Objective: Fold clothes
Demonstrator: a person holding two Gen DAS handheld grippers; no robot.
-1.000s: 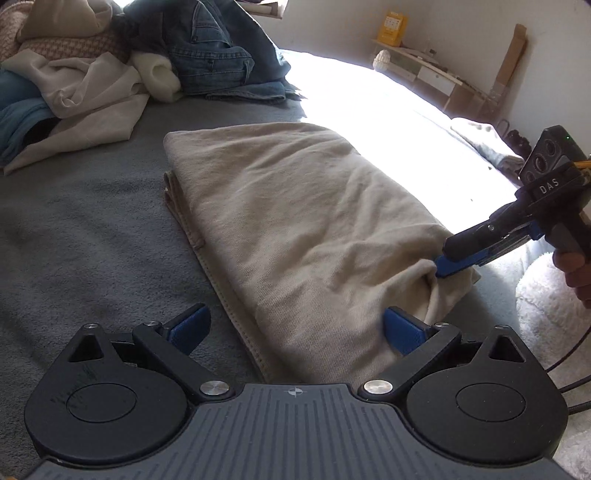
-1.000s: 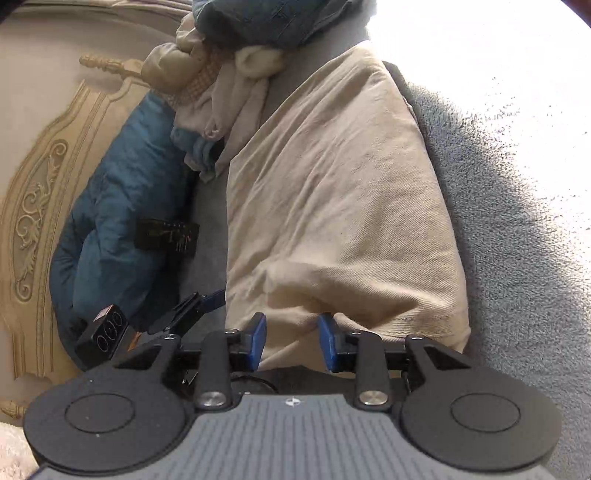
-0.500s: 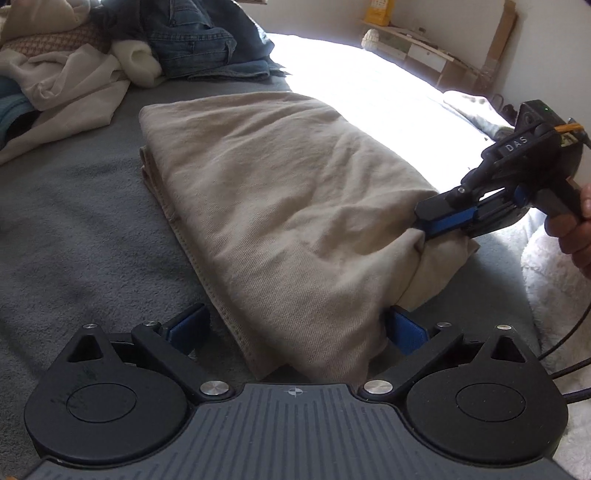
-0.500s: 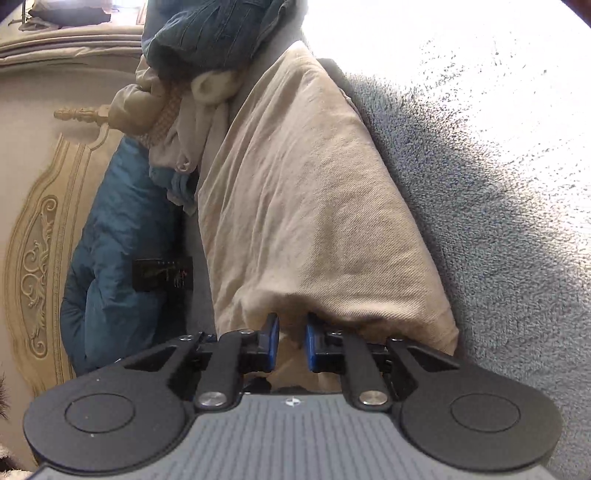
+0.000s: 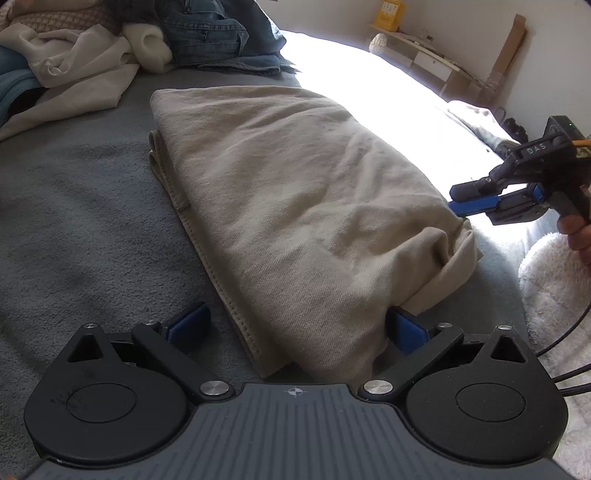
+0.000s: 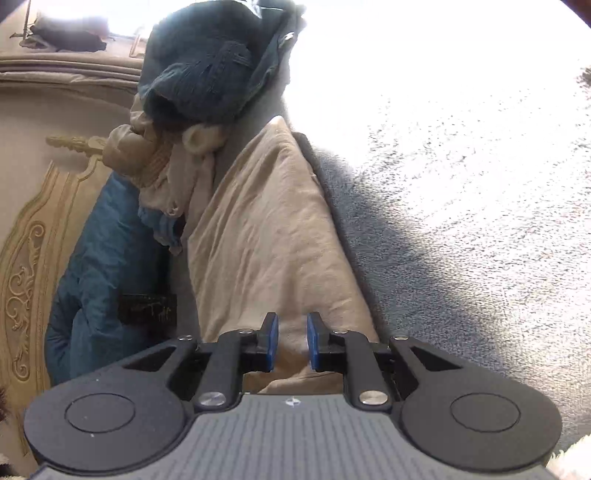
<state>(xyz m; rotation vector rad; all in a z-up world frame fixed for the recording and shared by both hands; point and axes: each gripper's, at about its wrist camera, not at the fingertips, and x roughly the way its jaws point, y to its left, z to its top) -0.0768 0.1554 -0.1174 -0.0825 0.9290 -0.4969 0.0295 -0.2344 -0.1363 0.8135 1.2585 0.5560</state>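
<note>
The folded beige garment [image 5: 295, 206] lies lengthwise on the bed [image 5: 74, 221], its near end between the left gripper's [image 5: 295, 328] wide-apart jaws, the right gripper [image 5: 476, 205] nearly closed, off its corner.

Beige garment [image 5: 295, 206] folded, left gripper [image 5: 295, 328] astride corner

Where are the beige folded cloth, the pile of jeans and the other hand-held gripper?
beige folded cloth [image 5: 295, 206], left wrist view, middle of its top layer.
pile of jeans [image 5: 207, 33], left wrist view, on the denim at the back.
right hand-held gripper [image 5: 476, 203], left wrist view, blue finger beside the cloth's corner.
</note>
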